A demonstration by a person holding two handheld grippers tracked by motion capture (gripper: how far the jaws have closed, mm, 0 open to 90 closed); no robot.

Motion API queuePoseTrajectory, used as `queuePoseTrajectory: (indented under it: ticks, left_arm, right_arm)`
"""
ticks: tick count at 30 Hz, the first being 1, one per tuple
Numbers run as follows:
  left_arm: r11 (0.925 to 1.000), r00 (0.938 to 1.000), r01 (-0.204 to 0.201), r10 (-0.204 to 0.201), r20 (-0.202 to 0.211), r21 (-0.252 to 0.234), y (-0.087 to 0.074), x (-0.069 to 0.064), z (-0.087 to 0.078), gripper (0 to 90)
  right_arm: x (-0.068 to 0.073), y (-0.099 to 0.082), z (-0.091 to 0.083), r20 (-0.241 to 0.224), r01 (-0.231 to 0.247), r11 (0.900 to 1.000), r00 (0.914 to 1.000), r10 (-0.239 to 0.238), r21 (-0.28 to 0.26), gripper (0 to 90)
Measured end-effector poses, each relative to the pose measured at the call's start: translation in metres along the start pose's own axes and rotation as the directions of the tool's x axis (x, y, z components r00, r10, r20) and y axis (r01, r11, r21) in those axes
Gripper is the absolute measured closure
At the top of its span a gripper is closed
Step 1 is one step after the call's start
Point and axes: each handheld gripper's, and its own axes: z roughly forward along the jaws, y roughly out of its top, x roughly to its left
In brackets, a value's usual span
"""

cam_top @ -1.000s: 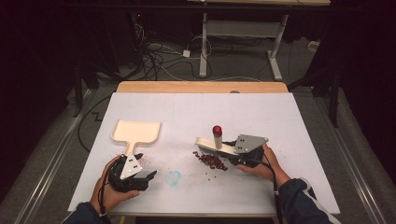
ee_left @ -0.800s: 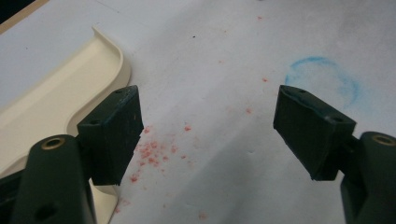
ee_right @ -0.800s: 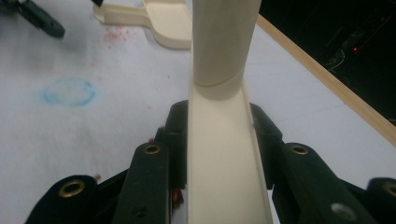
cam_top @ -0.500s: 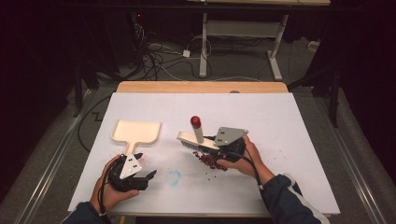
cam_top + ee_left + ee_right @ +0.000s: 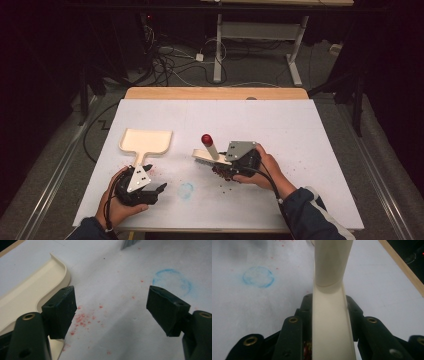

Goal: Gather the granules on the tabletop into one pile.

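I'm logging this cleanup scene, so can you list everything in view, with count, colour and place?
Dustpan: one, cream, left of centre on the table.
Brush: one, cream with a red handle tip, centre, clamped in the right tool.
Crumbs: dark red pile under the brush; pink specks near the dustpan handle.
Blue ring mark: one, near the front edge.
Table: one, white top, wooden far edge.
Left tool: black, jaws open, beside the dustpan handle.
Right tool: black, shut on the brush.

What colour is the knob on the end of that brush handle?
Red. The knob tops the cream brush held in the right gripper; the high view shows it best.
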Motion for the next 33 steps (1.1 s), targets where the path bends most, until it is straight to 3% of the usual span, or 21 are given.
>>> queuePoseTrajectory:
  ticks: [5,10,13,14,15,18,21,22,28,30,32,33]
  left_arm:
    - [0.9999,0.9999,-0.014,0.014,-0.005,0.0,0.002,0.0,0.002,23.4]
    - [1.0,1.0,-0.005,0.005,-0.001,-0.001,0.002,-0.001,0.001,23.5]
    - [1.0,1.0,-0.003,0.003,-0.002,-0.004,0.001,0.0,0.0,23.5]
    - [1.0,1.0,-0.003,0.003,-0.003,-0.005,0.001,0.0,0.0,23.5]
    - [1.0,1.0,-0.002,0.002,-0.005,-0.007,0.001,0.0,-0.001,23.5]
    - [0.9999,1.0,0.002,-0.002,-0.01,-0.013,0.001,0.0,-0.002,23.5]
    - [0.9998,0.9999,0.006,-0.006,-0.016,-0.019,0.001,0.001,-0.003,23.5]
    - [0.9998,0.9998,0.007,-0.007,-0.017,-0.021,0.001,0.001,-0.004,23.5]
    - [0.9996,0.9998,0.008,-0.008,-0.019,-0.027,0.002,0.002,-0.004,23.5]
    - [0.9997,0.9998,0.006,-0.006,-0.016,-0.025,0.001,0.002,-0.004,23.5]
    - [0.9997,0.9999,0.006,-0.006,-0.015,-0.025,0.001,0.002,-0.004,23.5]
    - [0.9997,0.9999,0.007,-0.008,-0.015,-0.025,0.001,0.002,-0.003,23.4]
  right_arm:
    - [-0.001,-0.01,-0.017,0.028,-0.029,0.9996,0.9992,0.029,0.0,67.8]
    - [-0.003,-0.013,-0.036,0.041,-0.069,0.9955,0.9965,0.072,-0.065,67.7]
    - [0.0,-0.014,-0.049,0.025,-0.085,0.9901,0.9958,0.088,-0.112,67.7]
    - [0.005,-0.016,-0.056,-0.007,-0.11,0.9828,0.9939,0.11,-0.148,67.7]
    - [0.005,-0.016,-0.056,-0.007,-0.11,0.9828,0.9939,0.11,-0.148,67.7]
    - [0.015,-0.02,-0.063,-0.083,-0.148,0.969,0.9876,0.134,-0.198,67.7]
    - [0.03,-0.025,-0.063,-0.179,-0.179,0.9567,0.9739,0.14,-0.23,67.7]
    - [0.039,-0.028,-0.058,-0.227,-0.18,0.9566,0.9656,0.127,-0.229,67.7]
    - [0.049,-0.035,-0.038,-0.277,-0.16,0.9681,0.9553,0.102,-0.193,67.7]
    - [0.048,-0.038,-0.03,-0.283,-0.167,0.9715,0.9523,0.115,-0.168,67.7]
    - [0.045,-0.041,-0.026,-0.288,-0.184,0.9648,0.9495,0.125,-0.188,67.7]
    - [0.042,-0.041,-0.025,-0.276,-0.183,0.9658,0.9526,0.128,-0.184,67.7]
